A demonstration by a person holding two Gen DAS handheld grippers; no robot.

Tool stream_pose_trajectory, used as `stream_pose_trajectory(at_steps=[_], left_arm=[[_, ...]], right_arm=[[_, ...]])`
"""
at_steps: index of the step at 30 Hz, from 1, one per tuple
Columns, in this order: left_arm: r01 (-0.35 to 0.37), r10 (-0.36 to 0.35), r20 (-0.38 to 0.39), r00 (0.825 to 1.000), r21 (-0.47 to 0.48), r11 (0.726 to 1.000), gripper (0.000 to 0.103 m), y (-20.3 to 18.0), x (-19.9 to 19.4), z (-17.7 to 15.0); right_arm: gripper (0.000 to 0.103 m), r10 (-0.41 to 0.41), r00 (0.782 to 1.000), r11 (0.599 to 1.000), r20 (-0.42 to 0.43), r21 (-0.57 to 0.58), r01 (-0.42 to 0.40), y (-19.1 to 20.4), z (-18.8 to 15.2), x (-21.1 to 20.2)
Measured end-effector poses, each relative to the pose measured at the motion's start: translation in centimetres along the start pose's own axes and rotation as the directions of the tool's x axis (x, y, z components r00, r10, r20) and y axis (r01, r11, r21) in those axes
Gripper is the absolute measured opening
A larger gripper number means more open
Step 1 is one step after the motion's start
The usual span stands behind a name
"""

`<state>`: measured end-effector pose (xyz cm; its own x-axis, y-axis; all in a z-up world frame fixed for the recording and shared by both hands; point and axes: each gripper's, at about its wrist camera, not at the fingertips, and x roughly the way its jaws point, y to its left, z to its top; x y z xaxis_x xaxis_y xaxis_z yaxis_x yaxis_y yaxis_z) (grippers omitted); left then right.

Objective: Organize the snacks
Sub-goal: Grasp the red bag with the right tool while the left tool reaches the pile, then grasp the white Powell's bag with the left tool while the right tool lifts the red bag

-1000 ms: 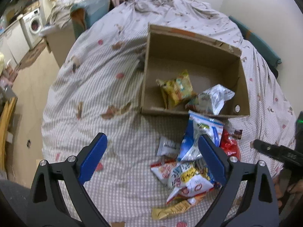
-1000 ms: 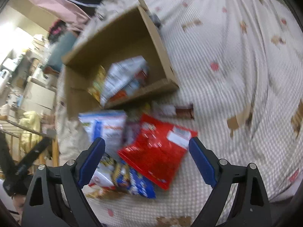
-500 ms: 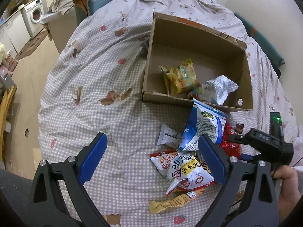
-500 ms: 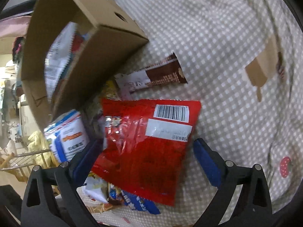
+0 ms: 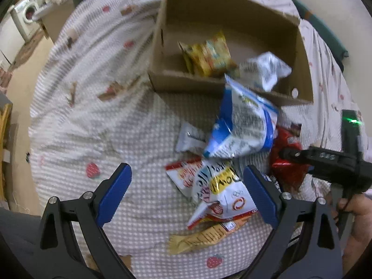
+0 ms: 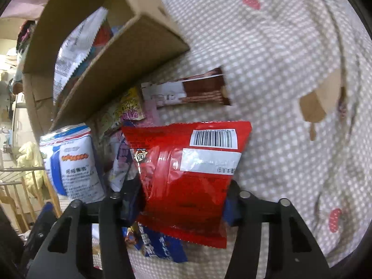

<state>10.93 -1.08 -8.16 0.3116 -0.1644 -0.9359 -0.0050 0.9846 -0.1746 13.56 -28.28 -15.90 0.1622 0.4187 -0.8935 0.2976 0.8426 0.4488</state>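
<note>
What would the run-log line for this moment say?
phase: grasp | right gripper: jaws just closing, shut on red snack bag | left gripper: open, empty, above pile | cardboard box: two packets inside

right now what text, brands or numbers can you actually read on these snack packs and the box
"DOMI": partly readable on the yellow band of the white snack bag in the left wrist view; the rest is cut off.
Red bag: barcode and white label, digits and print too blurred to read.
Blue-and-white bag: orange logo and small print, blurred.
Yellow packet: pink lettering, not legible.
Chocolate bar wrapper: unreadable.
Cardboard box: no print visible.
</note>
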Motion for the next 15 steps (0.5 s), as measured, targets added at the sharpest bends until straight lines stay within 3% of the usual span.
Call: stream_pose_trajectory(at_steps=[3,8,15], left_arm=[[0.034,-0.036,-0.07,0.997,-0.036,0.999,0.095,0.0,1.8,-0.3],[0.062,-0.069,-0.118,0.991,-0.062,0.996,0.095,-0.3,3.5,-0.4],[0.129,-0.156,-0.214,0.964,-0.135,0.982,0.083,0.0,5.9,-0.9]], right_arm=[[0.051,0.015,0.999,0.999,0.039,-0.03,-0.013,0.0,-0.7,-1.6],[0.051,0.084,0.992,0.995,0.097,-0.062,-0.078,-0.7,-1.9,-4.3],[0.051,0.138,0.983,0.987,0.123,-0.095,-0.127,-1.7,-2.2,-6.5]])
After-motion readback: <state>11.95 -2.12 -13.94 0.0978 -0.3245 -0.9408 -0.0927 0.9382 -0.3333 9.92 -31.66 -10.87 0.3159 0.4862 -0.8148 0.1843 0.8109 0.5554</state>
